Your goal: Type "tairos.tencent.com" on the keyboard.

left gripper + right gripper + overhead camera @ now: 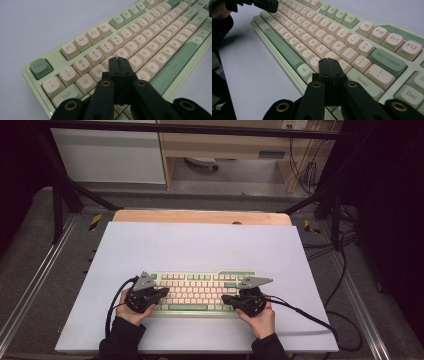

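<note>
A pale green keyboard (200, 292) with cream keys lies on the white mat near the front edge. My left gripper (162, 292) rests over the keyboard's left end, jaws shut with nothing between them. In the left gripper view its tips (118, 59) hover above the keys around E and D of the keyboard (160, 37). My right gripper (226, 298) sits over the right end, also shut and empty. In the right gripper view its tips (329, 60) stand above the keys left of Enter on the keyboard (324, 32). The left gripper's jaw (262, 5) shows at the top left there.
The white mat (200, 245) covers a wooden table (200, 216). Black cables (310, 317) trail from both grippers over the mat's front corners. Metal frame rails (55, 205) and cables stand around the table; a cabinet sits behind.
</note>
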Tool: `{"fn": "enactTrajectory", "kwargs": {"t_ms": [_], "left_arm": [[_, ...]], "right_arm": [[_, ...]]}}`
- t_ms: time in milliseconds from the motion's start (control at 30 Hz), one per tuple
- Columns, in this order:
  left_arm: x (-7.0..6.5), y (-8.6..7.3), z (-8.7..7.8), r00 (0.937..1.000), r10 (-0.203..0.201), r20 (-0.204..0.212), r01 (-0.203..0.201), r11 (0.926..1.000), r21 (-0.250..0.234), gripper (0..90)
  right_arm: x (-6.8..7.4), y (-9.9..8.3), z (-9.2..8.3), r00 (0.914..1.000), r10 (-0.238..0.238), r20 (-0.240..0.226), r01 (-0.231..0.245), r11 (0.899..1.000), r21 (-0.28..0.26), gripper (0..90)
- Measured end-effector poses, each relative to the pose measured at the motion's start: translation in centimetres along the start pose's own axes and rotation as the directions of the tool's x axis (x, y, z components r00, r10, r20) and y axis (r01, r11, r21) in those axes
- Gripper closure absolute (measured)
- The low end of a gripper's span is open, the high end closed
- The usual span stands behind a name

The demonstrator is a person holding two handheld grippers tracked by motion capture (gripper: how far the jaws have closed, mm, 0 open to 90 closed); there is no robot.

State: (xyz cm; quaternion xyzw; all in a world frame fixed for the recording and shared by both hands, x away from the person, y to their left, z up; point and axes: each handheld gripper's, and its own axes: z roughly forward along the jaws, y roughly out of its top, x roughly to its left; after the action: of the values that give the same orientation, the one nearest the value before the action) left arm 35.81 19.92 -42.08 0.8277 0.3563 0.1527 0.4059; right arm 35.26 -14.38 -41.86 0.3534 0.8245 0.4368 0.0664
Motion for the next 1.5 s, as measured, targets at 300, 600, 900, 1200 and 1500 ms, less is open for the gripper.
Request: {"fn": "enactTrajectory", "kwargs": {"t_ms": [300,600,900,1200,1500], "left_arm": [[0.2,-0.4,-0.6,1.0,-0.009,0.0,0.009,1.0,-0.002,89.9],[0.2,-0.4,-1.0,1.0,-0.006,0.001,0.006,0.9999,-0.011,90.0],[0.2,-0.5,-1.0,1.0,-0.002,0.003,0.002,1.0,-0.008,90.0],[0.1,-0.5,-1.0,1.0,0.0,0.004,0.0,1.0,-0.008,90.0],[0.2,-0.5,-1.0,1.0,0.001,0.005,-0.001,1.0,-0.01,90.0]], "right_arm": [[0.7,0.5,0.8,0.9999,-0.011,-0.008,0.011,1.0,0.004,90.0],[1.7,1.6,1.6,0.9996,-0.022,-0.018,0.022,1.0,0.001,90.0],[2.8,2.5,2.9,0.999,-0.039,-0.022,0.04,0.999,0.016,90.0],[3.6,3.0,5.1,0.9985,-0.041,-0.037,0.042,0.999,0.019,90.0],[4.0,3.1,6.6,0.998,-0.044,-0.045,0.045,0.998,0.032,90.0]]}}
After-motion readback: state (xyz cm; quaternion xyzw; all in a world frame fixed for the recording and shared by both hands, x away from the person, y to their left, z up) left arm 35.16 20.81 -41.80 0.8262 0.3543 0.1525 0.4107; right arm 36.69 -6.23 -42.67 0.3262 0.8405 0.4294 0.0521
